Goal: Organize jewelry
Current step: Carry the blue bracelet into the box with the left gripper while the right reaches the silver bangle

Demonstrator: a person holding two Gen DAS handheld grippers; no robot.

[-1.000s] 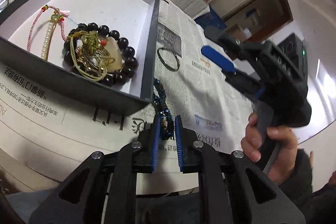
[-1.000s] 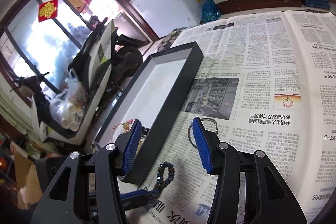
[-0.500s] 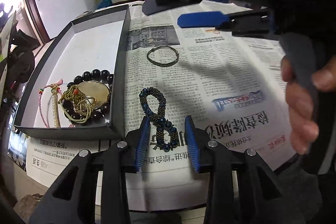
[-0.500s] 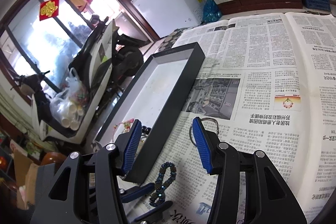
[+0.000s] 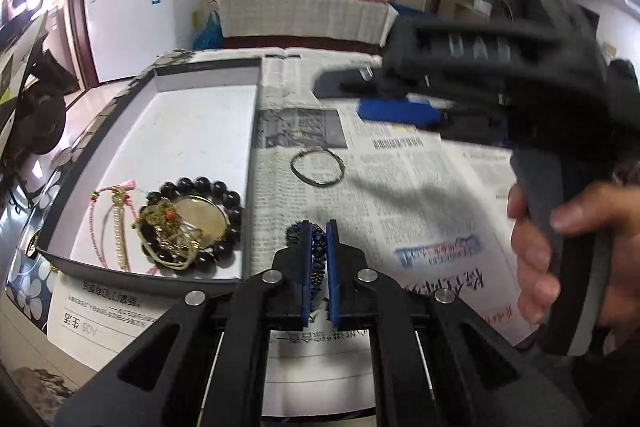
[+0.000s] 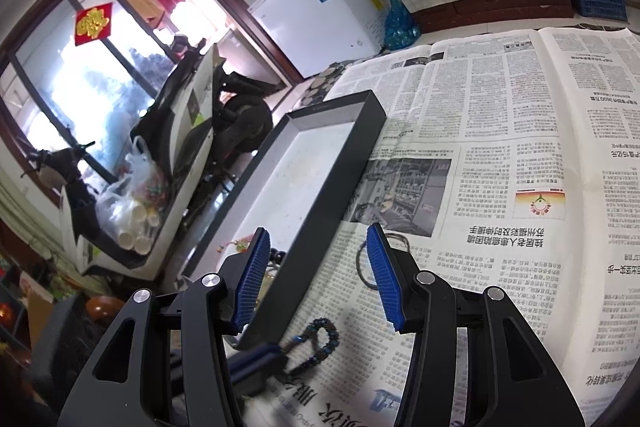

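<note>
My left gripper (image 5: 319, 227) is shut on the near end of a blue beaded bracelet (image 5: 319, 251) that lies on the newspaper just right of the box; it also shows in the right wrist view (image 6: 320, 337). The dark grey box (image 5: 250, 163) holds a black bead bracelet (image 5: 224, 195), a gold chain tangle (image 5: 164, 227) and a pink cord with pearls (image 5: 116, 219). A thin wire bangle (image 5: 317, 167) lies on the paper farther away. My right gripper (image 6: 320, 283) is open and empty, held above the box's right wall (image 6: 320, 227).
Newspaper (image 6: 500, 147) covers the table. The right hand-held gripper body (image 5: 520, 87) hangs over the paper at right. The table's front edge (image 5: 40, 347) is close at lower left. A white freezer (image 5: 140, 11) stands behind.
My left gripper opened half a second ago around the blue beaded bracelet and has now shut on it. The left view swung to face the room. The right gripper barely moved.
</note>
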